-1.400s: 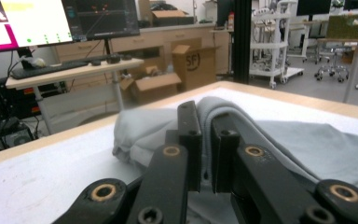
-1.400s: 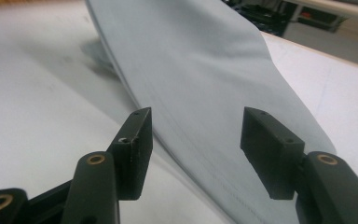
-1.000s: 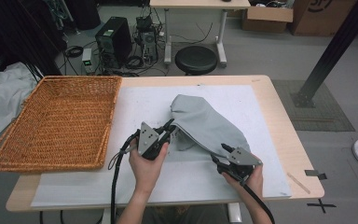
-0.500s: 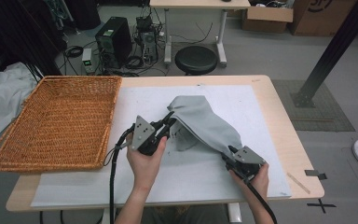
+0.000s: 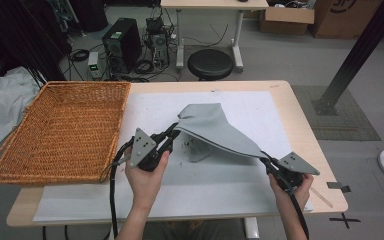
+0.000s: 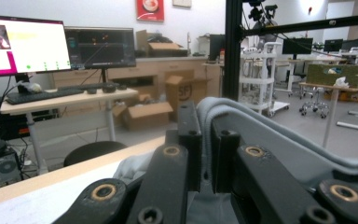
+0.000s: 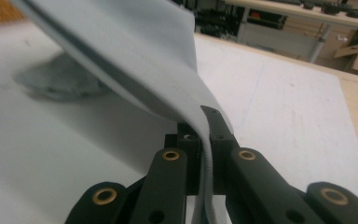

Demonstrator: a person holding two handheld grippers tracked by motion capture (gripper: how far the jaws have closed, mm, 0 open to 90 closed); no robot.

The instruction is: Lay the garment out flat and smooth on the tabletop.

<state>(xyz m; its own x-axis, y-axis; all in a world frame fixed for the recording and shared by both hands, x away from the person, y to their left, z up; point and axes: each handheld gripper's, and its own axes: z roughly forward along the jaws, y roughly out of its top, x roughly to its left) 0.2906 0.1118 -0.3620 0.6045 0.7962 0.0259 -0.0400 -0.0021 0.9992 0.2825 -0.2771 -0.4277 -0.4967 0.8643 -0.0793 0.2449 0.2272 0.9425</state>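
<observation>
— Starting at the left: the wicker basket (image 5: pixel 60 127) sits on the table's (image 5: pixel 300 115) left end, with nothing visible in it, well apart from the work. What do we have next to it?

— Our left gripper (image 5: pixel 172 134), jaws clamped on one edge of the grey cloth (image 5: pixel 217 130). In the left gripper view the fabric (image 6: pixel 261 135) is pinched in the narrow slot between the two black jaws. That grip is the same as a second ago.

— And the cloth itself?

— It hangs between our two hands over the white sheet (image 5: pixel 260 107), most of it lifted clear; a bunched part (image 5: pixel 200 149) underneath rests on the sheet. A second ago it lay lower, draped in a heap.

— So the change is on the right?

— Yes. Our right gripper (image 5: pixel 266 159) has just been closing, and now its jaws are pressed on the cloth's (image 7: pixel 135 65) hem; the right gripper view shows the edge running straight down between them. That hand has also drawn out toward the table's right corner.

— Which means?

— We judge that both ends are secured, so we can stretch the cloth flat or begin a fold. The trailing part must lift free first.
</observation>
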